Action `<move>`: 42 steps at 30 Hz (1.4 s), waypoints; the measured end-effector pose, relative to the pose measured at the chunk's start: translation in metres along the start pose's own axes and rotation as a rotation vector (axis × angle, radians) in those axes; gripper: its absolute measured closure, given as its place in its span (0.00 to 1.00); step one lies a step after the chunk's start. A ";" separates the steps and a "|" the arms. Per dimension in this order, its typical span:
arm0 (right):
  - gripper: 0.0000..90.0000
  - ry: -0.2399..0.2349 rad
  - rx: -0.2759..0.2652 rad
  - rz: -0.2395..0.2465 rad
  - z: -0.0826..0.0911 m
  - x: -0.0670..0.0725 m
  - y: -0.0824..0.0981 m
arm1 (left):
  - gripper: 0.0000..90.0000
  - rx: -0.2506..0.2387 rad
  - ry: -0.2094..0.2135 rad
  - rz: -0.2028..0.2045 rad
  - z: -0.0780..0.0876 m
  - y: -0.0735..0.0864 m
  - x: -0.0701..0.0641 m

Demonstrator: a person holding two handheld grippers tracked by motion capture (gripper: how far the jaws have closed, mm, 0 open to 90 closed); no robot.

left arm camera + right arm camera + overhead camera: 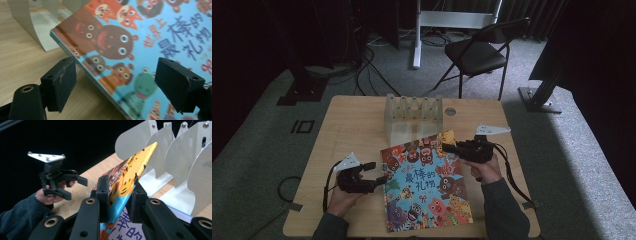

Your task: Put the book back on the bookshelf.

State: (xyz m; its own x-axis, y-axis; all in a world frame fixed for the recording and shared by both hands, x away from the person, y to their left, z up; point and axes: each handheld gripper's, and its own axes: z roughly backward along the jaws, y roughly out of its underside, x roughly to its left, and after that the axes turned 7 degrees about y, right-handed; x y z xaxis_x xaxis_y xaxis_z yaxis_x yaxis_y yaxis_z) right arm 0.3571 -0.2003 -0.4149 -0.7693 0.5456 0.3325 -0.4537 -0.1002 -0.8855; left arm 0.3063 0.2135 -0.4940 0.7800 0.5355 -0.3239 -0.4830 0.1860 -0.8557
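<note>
Colourful picture book [427, 182] — closed, one edge lifted off table.

Book [140, 47] cover showing glossy printed card; table [22, 60] showing matt wood grain; rack [180, 152] looking like smooth pale metal; gripper pads [63, 82] appearing matt, scuffed black.
</note>
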 end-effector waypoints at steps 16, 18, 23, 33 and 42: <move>0.86 -0.077 -0.041 0.021 0.007 0.004 -0.002 | 0.16 -0.039 0.105 0.069 -0.022 -0.014 0.026; 0.86 -0.084 -0.043 0.025 0.008 0.004 -0.002 | 0.16 -0.045 0.128 0.065 -0.023 -0.016 0.027; 0.86 -0.099 -0.055 0.047 0.010 0.006 -0.002 | 0.15 -0.051 0.196 0.075 -0.027 -0.022 0.030; 0.86 -0.107 -0.049 0.058 0.009 0.003 -0.002 | 0.24 -0.013 0.257 0.091 -0.027 -0.031 0.031; 0.78 -0.049 -0.017 0.123 0.016 0.003 -0.002 | 0.42 0.032 0.257 0.058 -0.015 -0.045 0.025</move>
State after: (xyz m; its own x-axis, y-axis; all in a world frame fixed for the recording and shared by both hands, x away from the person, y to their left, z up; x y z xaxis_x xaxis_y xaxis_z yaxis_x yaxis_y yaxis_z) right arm 0.3489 -0.2118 -0.4074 -0.8399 0.4885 0.2364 -0.3473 -0.1491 -0.9258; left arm 0.3540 0.2057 -0.4695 0.8239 0.3205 -0.4674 -0.5391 0.1891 -0.8207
